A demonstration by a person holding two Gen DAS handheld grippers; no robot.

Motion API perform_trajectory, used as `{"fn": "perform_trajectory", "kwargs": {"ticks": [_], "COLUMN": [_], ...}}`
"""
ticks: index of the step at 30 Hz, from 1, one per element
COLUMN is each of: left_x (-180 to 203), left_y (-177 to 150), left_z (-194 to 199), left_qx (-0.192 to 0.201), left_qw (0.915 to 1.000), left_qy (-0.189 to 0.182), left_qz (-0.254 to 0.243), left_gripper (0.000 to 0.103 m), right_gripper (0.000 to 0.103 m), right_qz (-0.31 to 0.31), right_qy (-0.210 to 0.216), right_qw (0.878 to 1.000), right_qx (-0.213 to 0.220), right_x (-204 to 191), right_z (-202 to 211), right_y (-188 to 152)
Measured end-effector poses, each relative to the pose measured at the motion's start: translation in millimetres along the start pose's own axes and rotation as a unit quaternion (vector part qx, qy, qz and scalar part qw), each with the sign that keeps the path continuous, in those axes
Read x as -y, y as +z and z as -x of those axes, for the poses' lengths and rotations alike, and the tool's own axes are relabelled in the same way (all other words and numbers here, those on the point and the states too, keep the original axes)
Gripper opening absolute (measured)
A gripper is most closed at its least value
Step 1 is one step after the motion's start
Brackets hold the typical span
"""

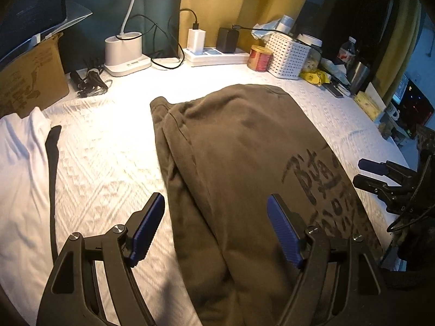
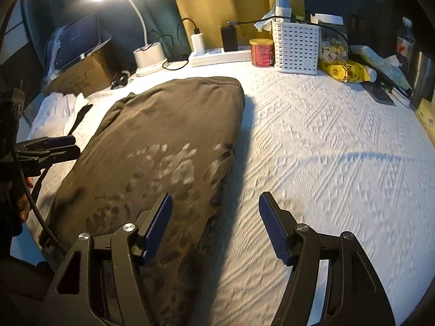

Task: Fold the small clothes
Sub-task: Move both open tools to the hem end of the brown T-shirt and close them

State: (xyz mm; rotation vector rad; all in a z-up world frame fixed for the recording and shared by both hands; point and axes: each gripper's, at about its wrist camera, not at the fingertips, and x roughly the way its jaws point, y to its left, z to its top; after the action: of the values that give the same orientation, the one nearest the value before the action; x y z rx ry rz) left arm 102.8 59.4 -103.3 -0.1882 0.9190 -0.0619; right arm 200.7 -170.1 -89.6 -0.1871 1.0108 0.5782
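Observation:
An olive-brown printed garment [image 1: 239, 157] lies folded lengthwise on the white textured cover [image 1: 108, 157]; it also shows in the right wrist view [image 2: 163, 141]. My left gripper [image 1: 216, 229] is open and empty, hovering over the garment's near left edge. My right gripper [image 2: 214, 225] is open and empty over the garment's near right edge. The right gripper shows at the right in the left wrist view [image 1: 365, 174]. The left gripper shows at the left in the right wrist view [image 2: 64, 146].
A white cloth [image 1: 21, 168] with a dark strap [image 1: 53, 163] lies left. At the back stand a cardboard box [image 1: 30, 81], lamp base [image 1: 125, 51], power strip [image 1: 214, 55], red tin [image 1: 259, 57], white basket [image 1: 288, 54], yellow packet [image 2: 345, 72].

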Motion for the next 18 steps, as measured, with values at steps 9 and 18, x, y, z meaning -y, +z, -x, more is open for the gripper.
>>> {"fn": "perform_trajectory", "kwargs": {"ticks": [9, 18], "left_x": [-18, -36], "left_y": [25, 48], "left_z": [-24, -56], "left_qx": [0.006, 0.005], "left_qw": [0.9999, 0.9998], "left_qy": [0.005, -0.004], "left_qz": [0.011, 0.019], "left_gripper": [0.077, 0.077], "right_gripper": [0.069, 0.069], "right_qz": [-0.004, -0.005], "right_qy": [-0.001, 0.003], "right_qw": [1.000, 1.000], "right_qx": [-0.006, 0.000], "right_x": [19, 31], "right_z": [-30, -57], "right_y": [26, 61]}}
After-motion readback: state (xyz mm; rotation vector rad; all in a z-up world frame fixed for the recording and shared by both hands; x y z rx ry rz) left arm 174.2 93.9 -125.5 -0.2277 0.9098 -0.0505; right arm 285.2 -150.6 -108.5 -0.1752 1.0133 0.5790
